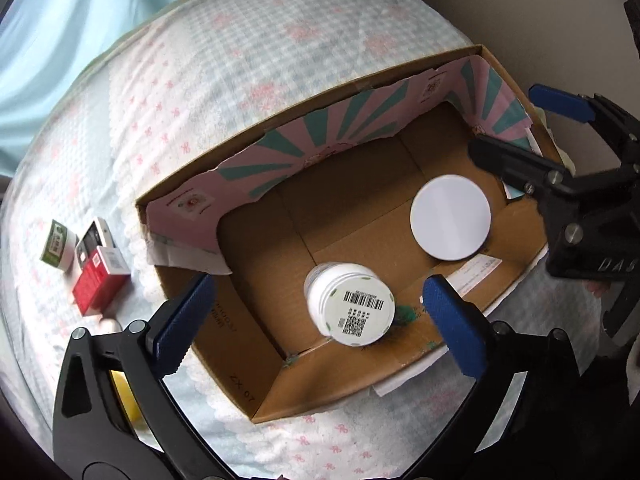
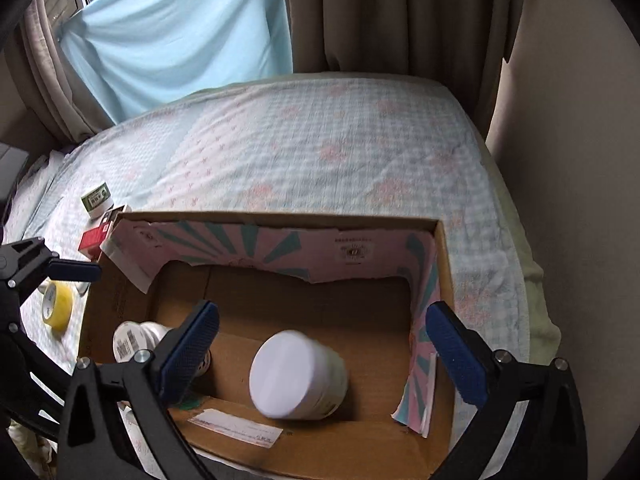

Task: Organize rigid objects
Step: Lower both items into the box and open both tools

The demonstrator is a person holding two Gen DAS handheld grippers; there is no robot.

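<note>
Both grippers (image 1: 316, 312) (image 2: 322, 350) wide open, empty.

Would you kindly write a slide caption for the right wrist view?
Open right tool above a white plastic jar lying inside the brown cardboard box on the bed.

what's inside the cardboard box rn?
Two white jars in the cardboard box: a barcoded jar on its side and a plain-lid jar. Pink-teal liner paper covers the far walls. The near-right corner is hidden by the right claw.

The bed (image 2: 320, 140) carries a cardboard box (image 2: 248, 218), small cartons (image 1: 94, 268) and tape (image 2: 56, 306).
</note>
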